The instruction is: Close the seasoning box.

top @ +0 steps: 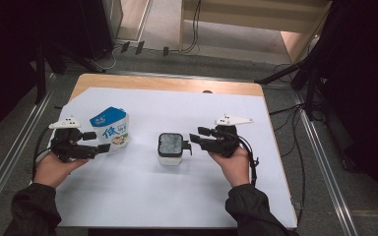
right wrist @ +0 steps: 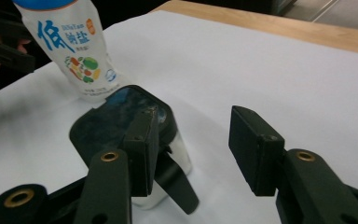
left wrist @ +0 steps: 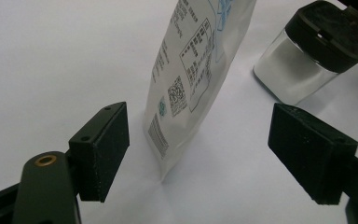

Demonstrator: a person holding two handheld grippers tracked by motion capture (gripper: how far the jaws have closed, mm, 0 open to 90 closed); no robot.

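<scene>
Currently the left gripper (top: 101, 142) stands with jaws apart around the upright salt pouch (top: 111, 131), pads not touching it, probably positioned to steady it. The right gripper (top: 193, 138) is parted just beside the black-lidded salt jar (top: 170, 149) at mid-surface (top: 142, 196), gripping nothing. The left gripper view shows the pouch's printed back; the right gripper view shows the jar's flip lid hanging open.

A white salt pouch (top: 110, 131) with a blue top and blue characters is standing upright on the white sheet, between the open jaws of the left gripper (top: 100, 141), untouched by either pad. A clear jar (top: 170, 149) of white grains, its black flip lid ajar, is sitting just beside the right gripper (top: 193, 140), outside its parted jaws.
</scene>
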